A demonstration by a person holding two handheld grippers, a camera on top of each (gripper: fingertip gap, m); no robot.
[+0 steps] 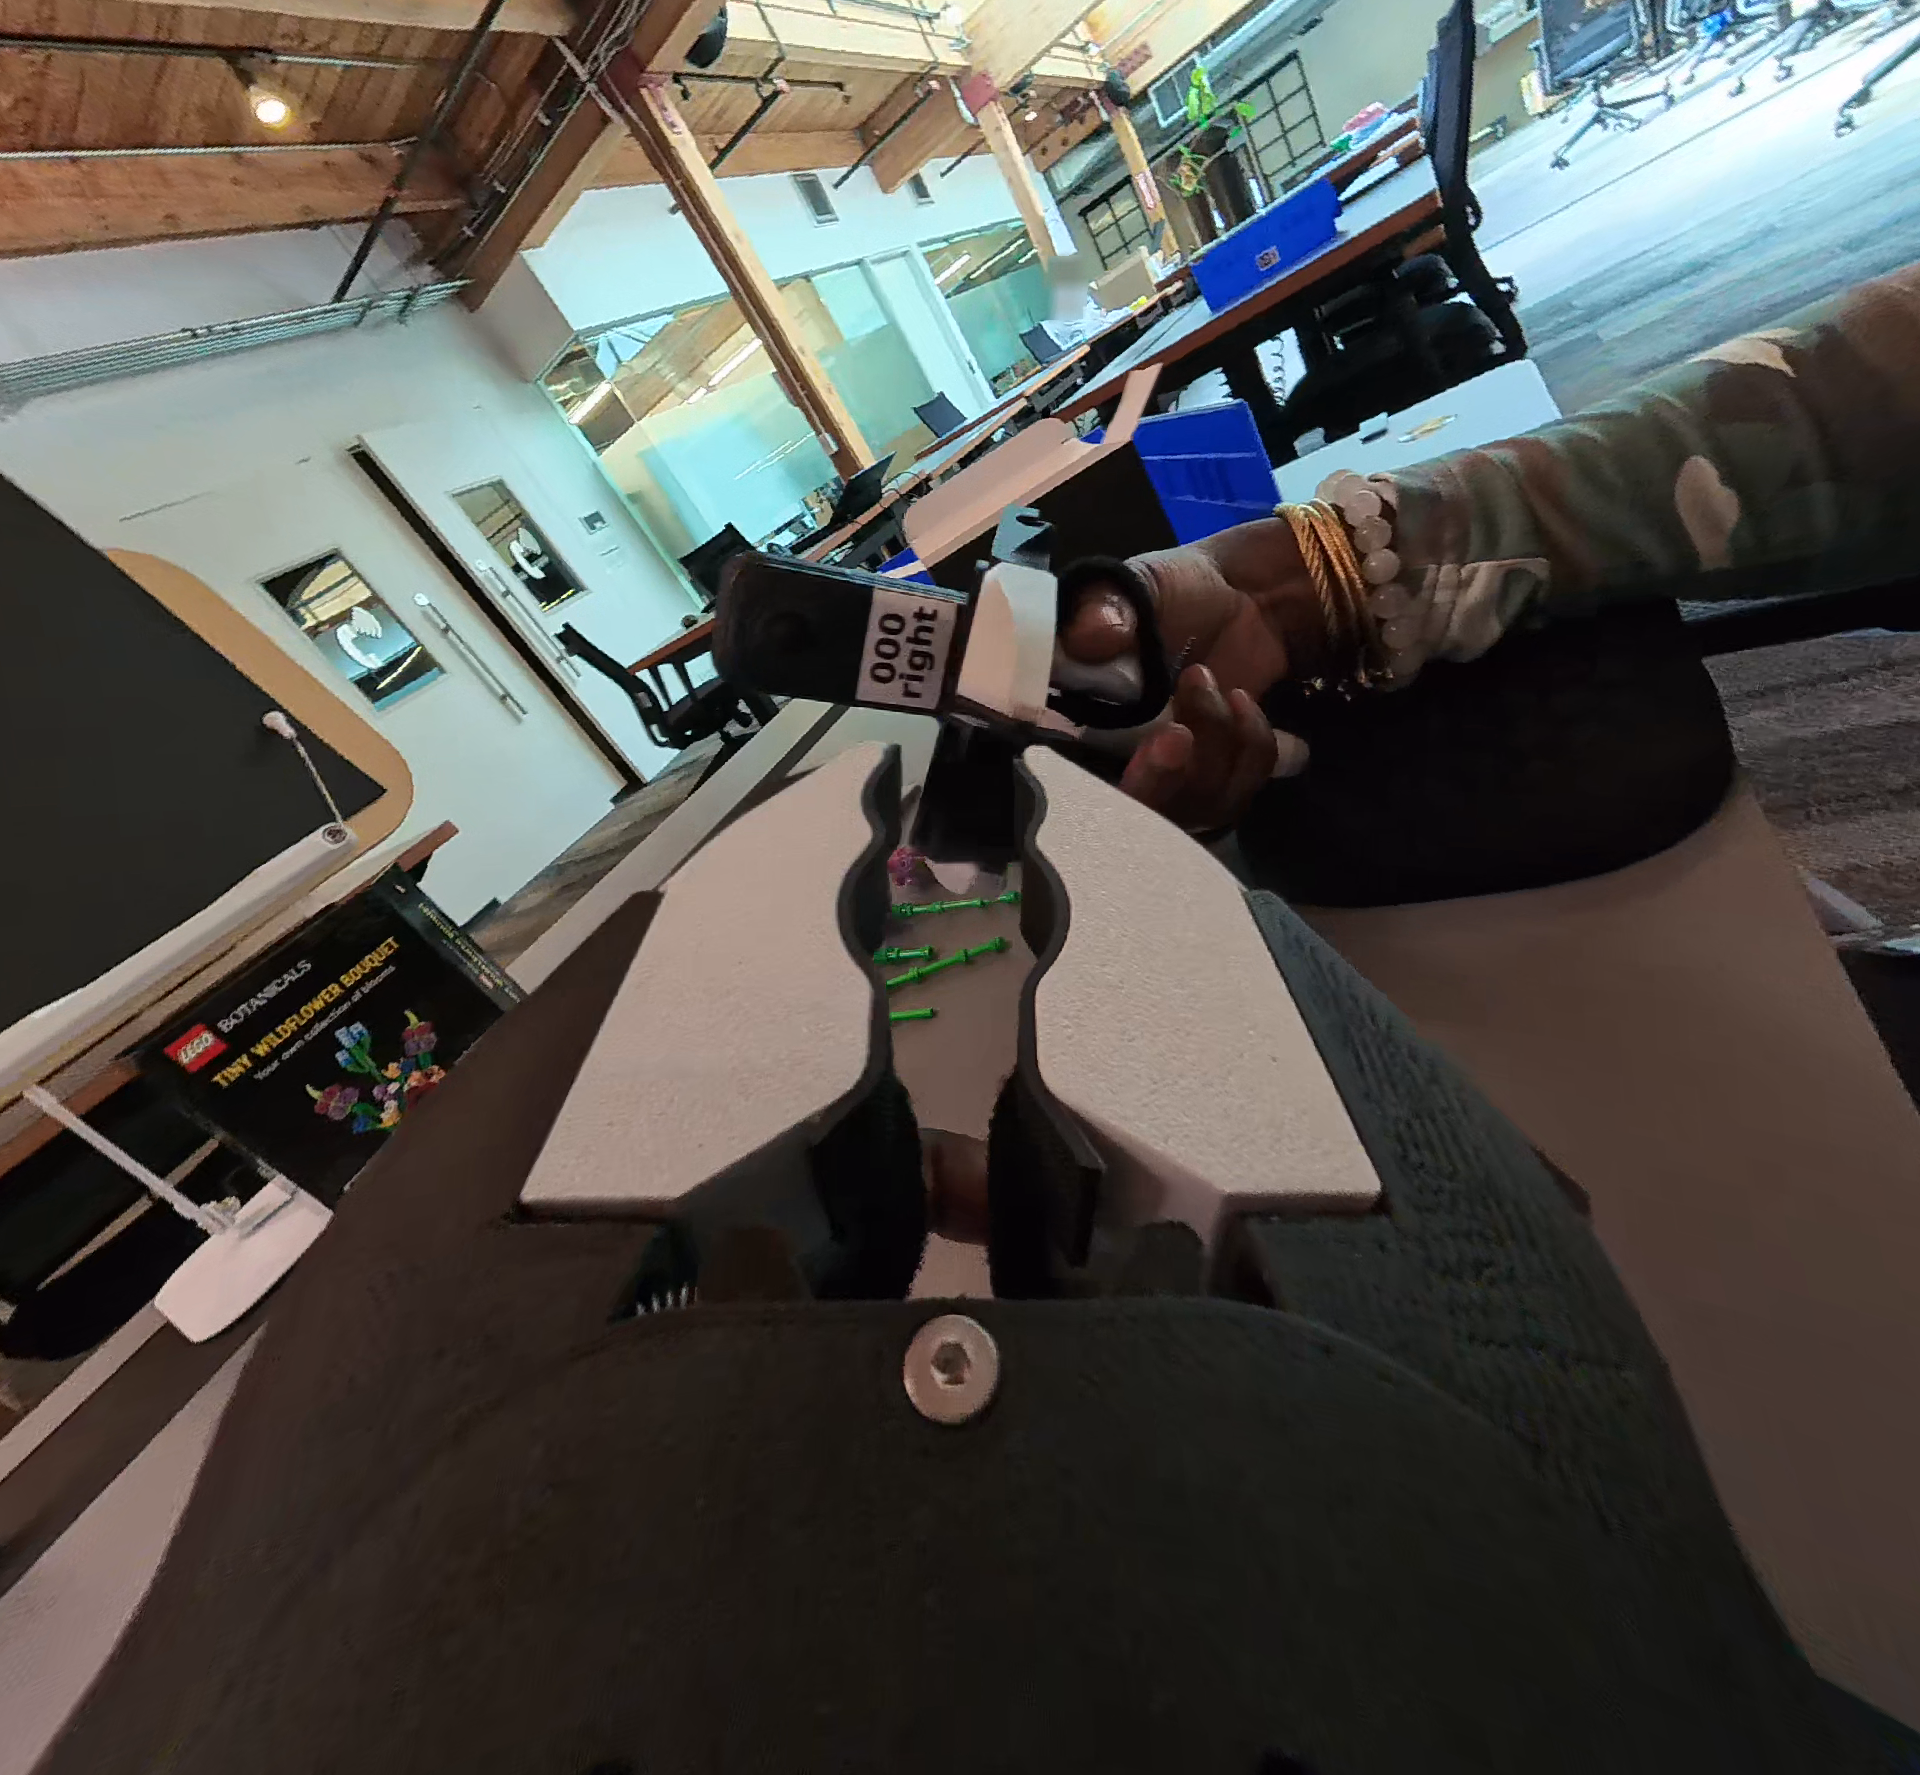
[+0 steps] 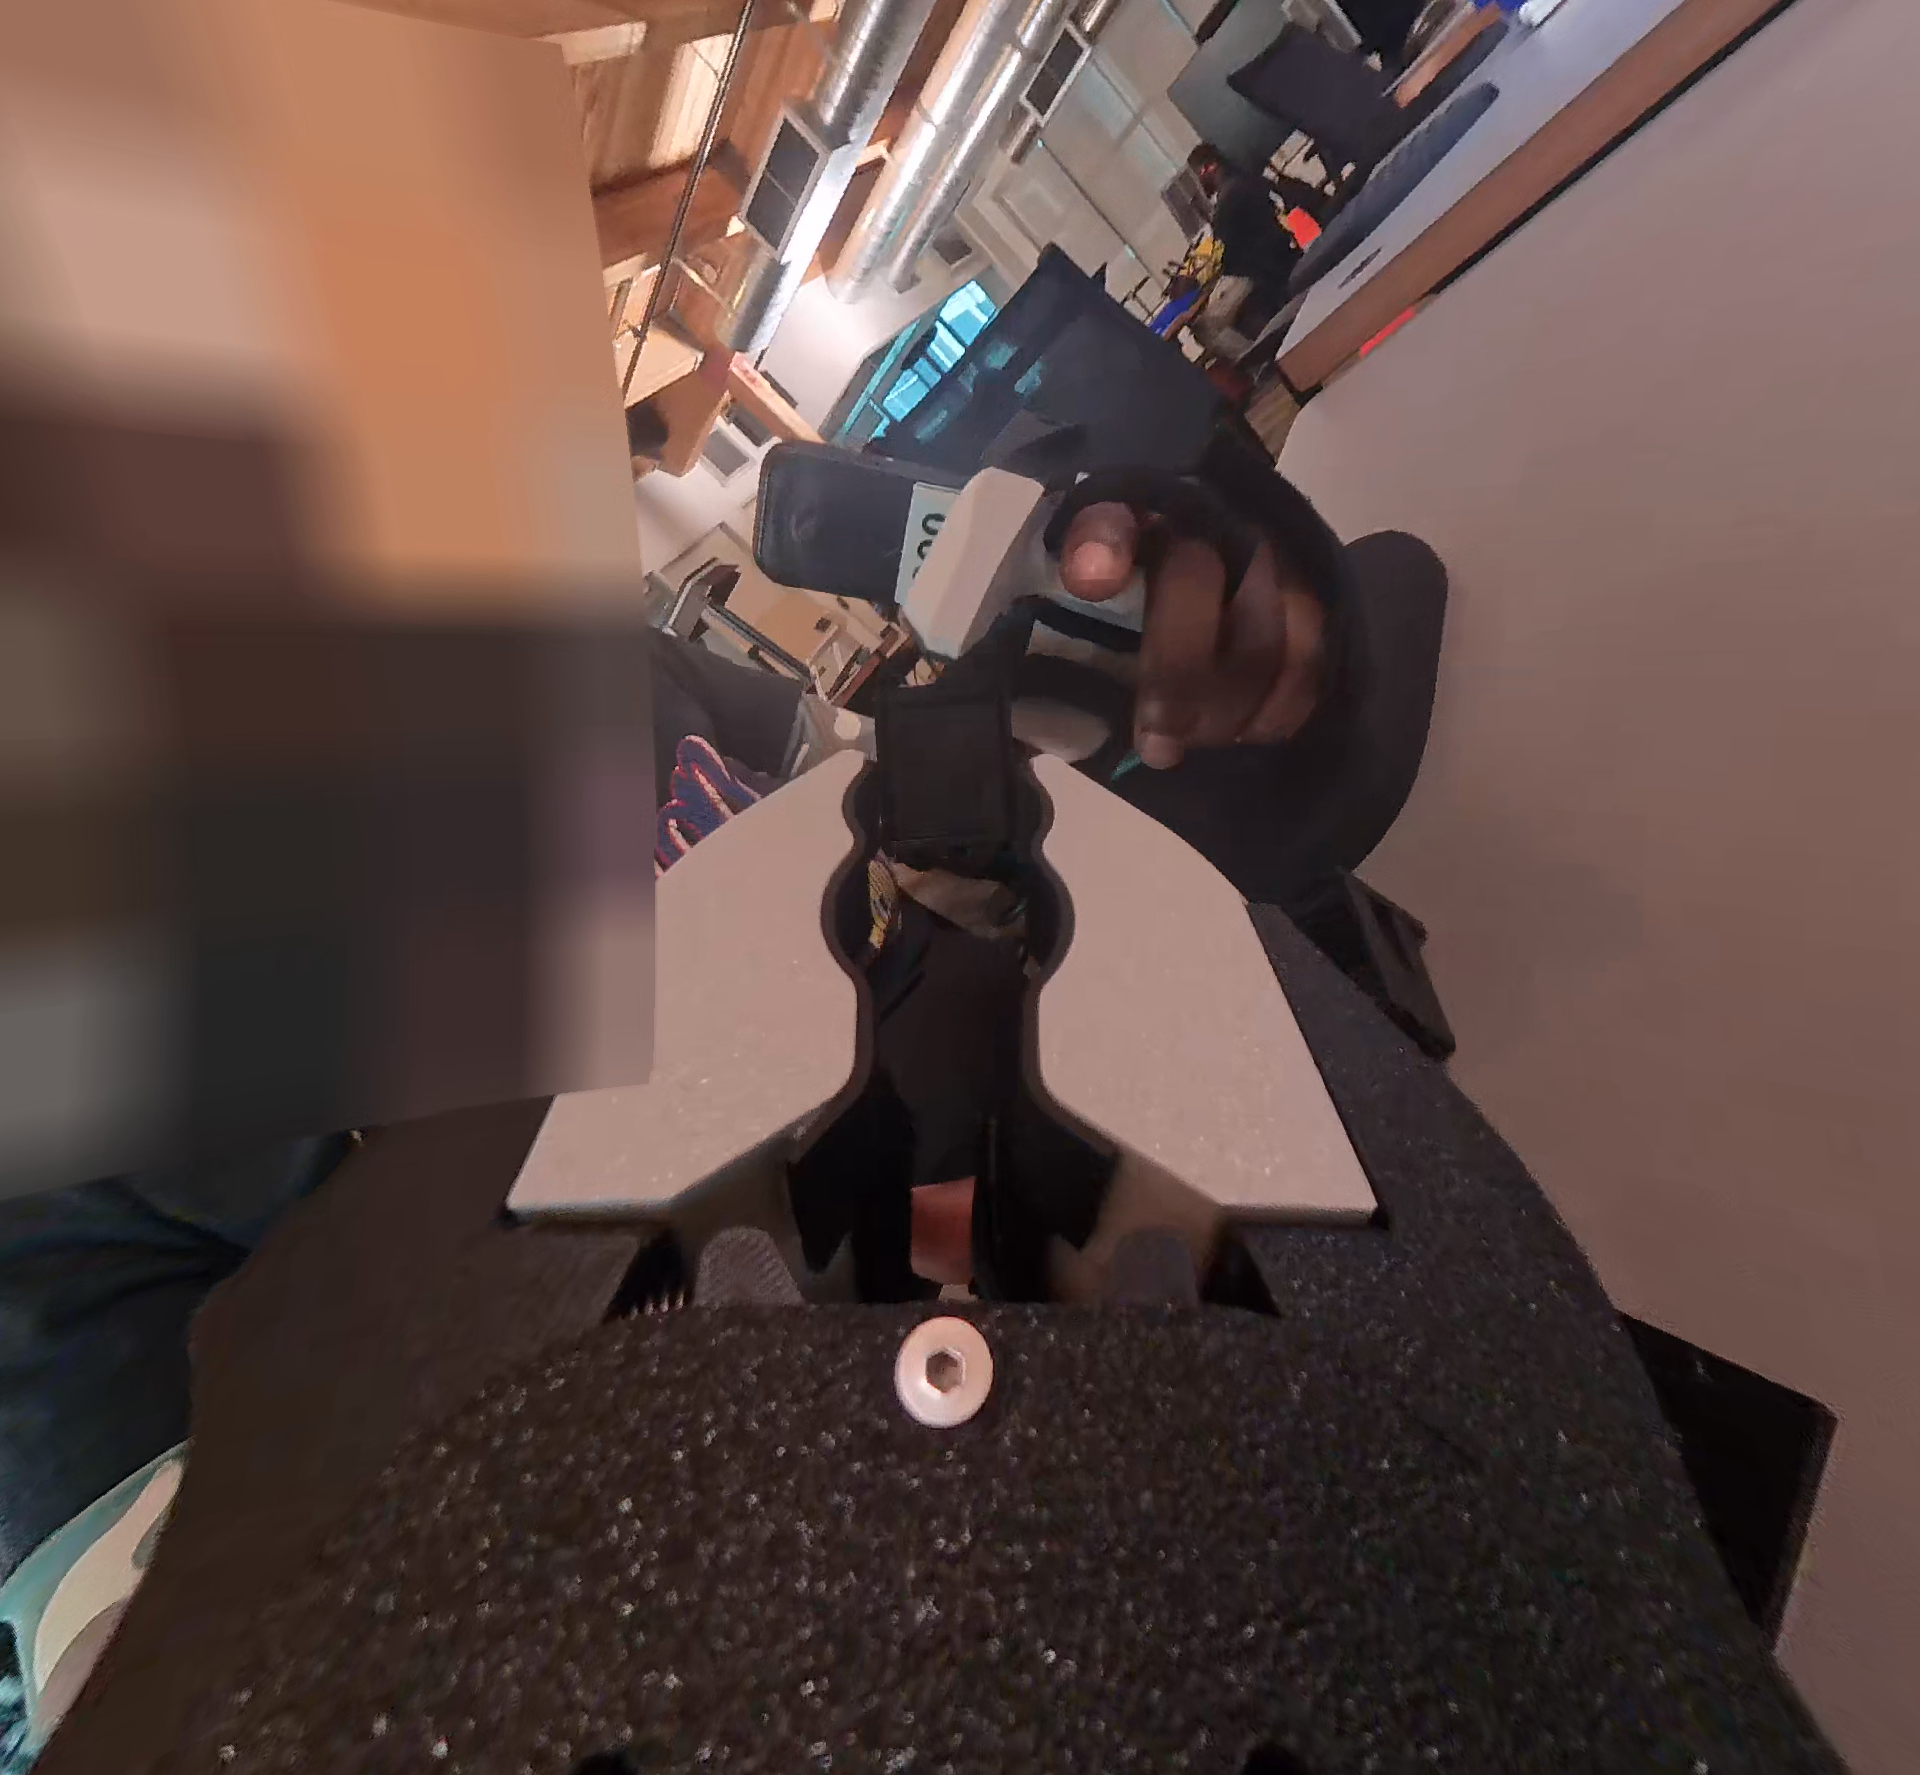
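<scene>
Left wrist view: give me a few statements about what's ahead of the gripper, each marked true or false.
1. Green stem pieces lie on the table beyond the left gripper. True.
2. The left gripper is clamped on a green stem. False: its jaws stand apart with nothing gripped between them.
3. The hand holding the right gripper wears bracelets at the wrist. True.
4. The black box with flower pictures stands to the right of the left gripper. False: it stands to the left.
</scene>
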